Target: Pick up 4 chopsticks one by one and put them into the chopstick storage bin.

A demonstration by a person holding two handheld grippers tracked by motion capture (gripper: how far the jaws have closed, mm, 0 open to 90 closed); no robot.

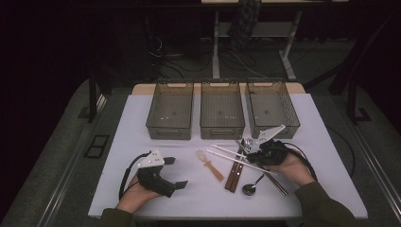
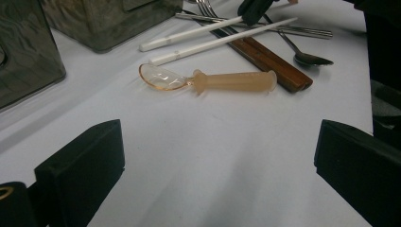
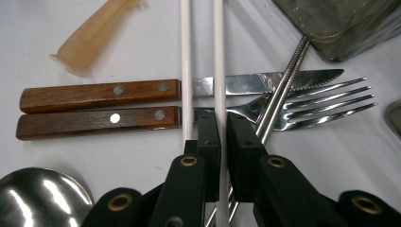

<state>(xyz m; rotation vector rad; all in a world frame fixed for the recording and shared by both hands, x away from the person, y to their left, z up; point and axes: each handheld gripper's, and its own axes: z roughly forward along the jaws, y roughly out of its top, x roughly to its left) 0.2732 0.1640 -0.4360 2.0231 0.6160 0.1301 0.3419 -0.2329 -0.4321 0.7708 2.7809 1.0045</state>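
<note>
Two white chopsticks lie side by side across a wooden-handled knife and fork. My right gripper is shut on the right-hand white chopstick, low over the table. In the high view this right gripper sits at the cutlery pile right of centre. A peach plastic spoon lies ahead of my left gripper, whose jaws stand wide apart with nothing between them. A hand holds that left gripper at the table's front left.
Three translucent grey bins stand in a row at the back of the white table. A metal spoon and metal chopsticks lie among the cutlery.
</note>
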